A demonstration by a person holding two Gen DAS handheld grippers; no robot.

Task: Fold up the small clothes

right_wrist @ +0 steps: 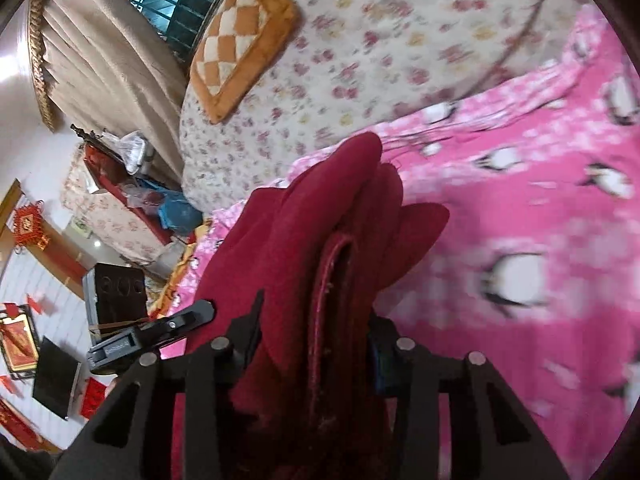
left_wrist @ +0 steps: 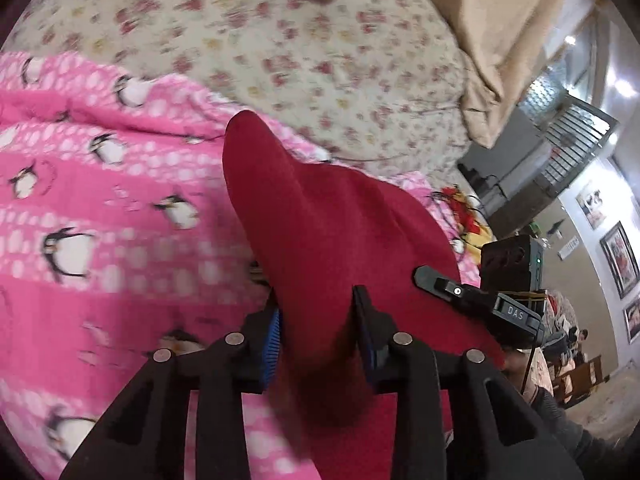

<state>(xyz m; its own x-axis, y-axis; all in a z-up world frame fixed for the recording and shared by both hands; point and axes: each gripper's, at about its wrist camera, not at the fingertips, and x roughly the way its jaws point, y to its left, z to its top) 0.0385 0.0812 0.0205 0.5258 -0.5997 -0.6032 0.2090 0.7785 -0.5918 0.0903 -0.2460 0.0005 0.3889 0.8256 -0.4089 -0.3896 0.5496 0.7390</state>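
Note:
A dark red garment (left_wrist: 320, 216) hangs bunched between both grippers, above a pink penguin-print blanket (left_wrist: 80, 208). My left gripper (left_wrist: 318, 320) is shut on one part of the garment, which drapes over its fingers. My right gripper (right_wrist: 316, 344) is shut on a thick fold of the same garment (right_wrist: 332, 208), with a seam edge showing between the jaws. The other gripper shows at the right of the left wrist view (left_wrist: 480, 300) and at the left of the right wrist view (right_wrist: 160, 332). The garment's lower part is hidden.
The pink blanket (right_wrist: 520, 220) lies on a floral bedspread (left_wrist: 300, 48). An orange checked cushion (right_wrist: 240, 40) sits at the bed's far end. Beige curtains (right_wrist: 100, 52) and a cluttered side table (right_wrist: 132, 200) stand beyond the bed edge.

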